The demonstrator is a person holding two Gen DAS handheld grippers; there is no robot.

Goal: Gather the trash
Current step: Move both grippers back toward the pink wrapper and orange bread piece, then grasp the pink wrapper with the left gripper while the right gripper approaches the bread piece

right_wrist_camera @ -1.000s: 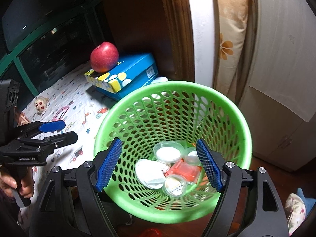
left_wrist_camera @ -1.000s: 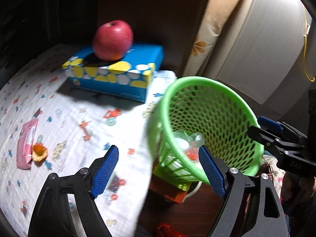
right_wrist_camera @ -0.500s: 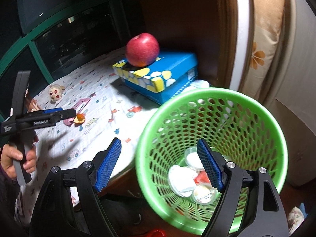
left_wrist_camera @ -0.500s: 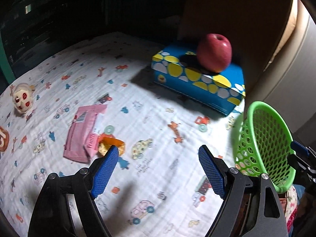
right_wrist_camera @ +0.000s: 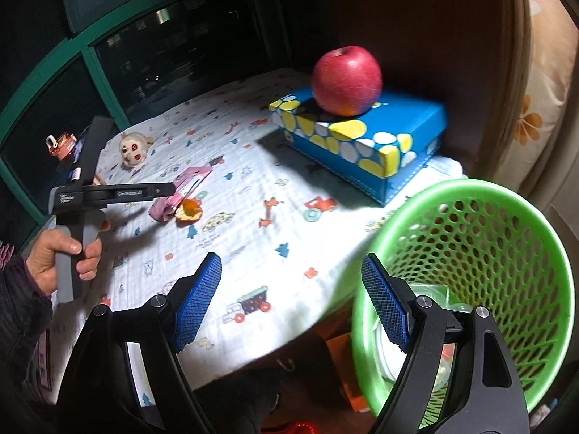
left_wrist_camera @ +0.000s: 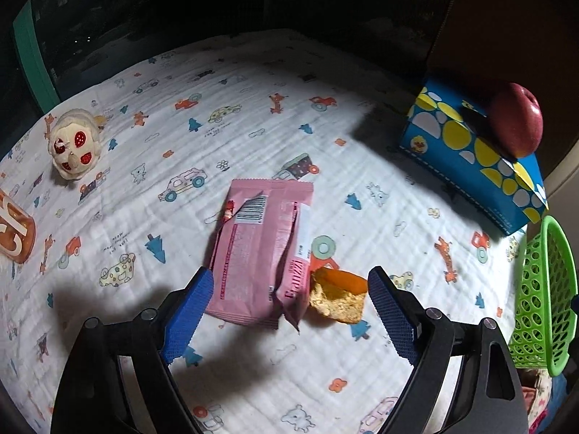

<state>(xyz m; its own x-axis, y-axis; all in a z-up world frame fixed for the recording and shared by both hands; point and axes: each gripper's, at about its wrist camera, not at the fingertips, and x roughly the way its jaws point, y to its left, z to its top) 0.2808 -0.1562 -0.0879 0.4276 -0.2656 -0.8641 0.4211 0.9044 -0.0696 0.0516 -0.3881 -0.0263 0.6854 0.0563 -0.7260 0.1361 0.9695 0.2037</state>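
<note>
A pink snack wrapper (left_wrist_camera: pixel 260 249) lies flat on the patterned cloth, with an orange peel piece (left_wrist_camera: pixel 338 296) touching its right corner. My left gripper (left_wrist_camera: pixel 289 307) is open and empty, hovering just above both; its jaws straddle them. In the right wrist view the wrapper (right_wrist_camera: pixel 181 191) and peel (right_wrist_camera: pixel 189 211) lie under the left gripper (right_wrist_camera: pixel 159 192). My right gripper (right_wrist_camera: pixel 291 300) is open and empty, above the table edge beside the green mesh basket (right_wrist_camera: pixel 506 217), which holds several small cups.
A blue dotted box (left_wrist_camera: pixel 470 155) with a red apple (left_wrist_camera: pixel 519 124) on it stands at the back right. A small plush toy (left_wrist_camera: pixel 74 144) sits at the left, an orange object (left_wrist_camera: pixel 16 231) at the left edge. The basket (left_wrist_camera: pixel 542 296) stands off the table's right edge.
My left gripper has swung left from the basket and come down close over the wrapper and peel. My right gripper has drawn back left from over the basket. Both stayed open.
</note>
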